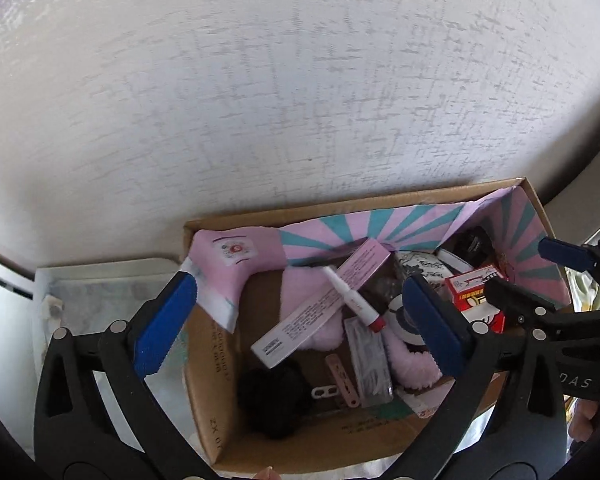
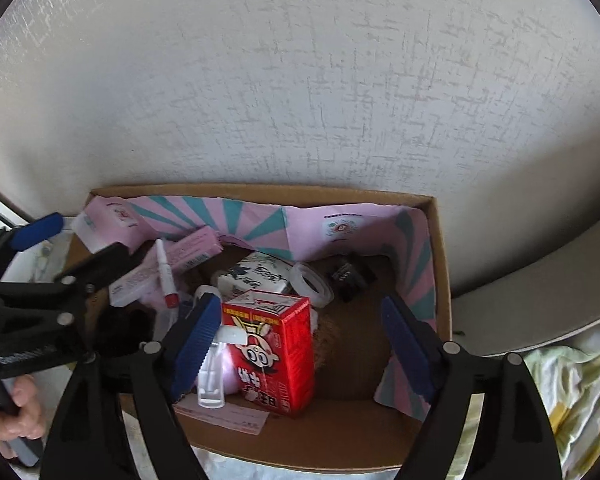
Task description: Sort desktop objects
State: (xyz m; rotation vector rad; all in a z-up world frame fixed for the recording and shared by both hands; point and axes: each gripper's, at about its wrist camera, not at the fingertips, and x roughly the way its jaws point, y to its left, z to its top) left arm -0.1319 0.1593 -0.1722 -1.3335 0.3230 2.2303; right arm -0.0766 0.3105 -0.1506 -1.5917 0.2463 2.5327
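We read the cardboard box (image 2: 440,264) against the pale textured wall (image 2: 300,80) as the task's collecting place; it sits in the lower half of both wrist views, lined with a pink and teal striped paper (image 2: 236,216). Inside it, the red carton (image 2: 278,344) stands upright near the middle, with a white printed pack (image 2: 256,276) at its 12 o'clock, a clear tape roll (image 2: 312,280) at about 1 o'clock and a small black item (image 2: 350,270) beyond that, too dark to name.

In the left wrist view, a white tube with a red cap (image 1: 354,298) lies slanted across a long pink box (image 1: 300,320), a dark fuzzy lump (image 1: 274,400) sits at their 7 o'clock, and a clear flat packet (image 1: 370,364) lies at 5 o'clock from the tube.

Our left gripper (image 1: 300,320) hangs over the box with its jaws spread wide and nothing pressed between the blue pads (image 1: 166,324); the tube and pink box lie loose below the gap. Our right gripper (image 2: 304,346) is spread too, and the red carton stands between its pads without either visibly pressing on it.

We judge both hands have let their items go into the box. To finish well, we should lift each gripper straight up with jaws wide, so no pad catches the carton or the paper lining, and keep the two grippers from bumping where they cross at the box's middle.
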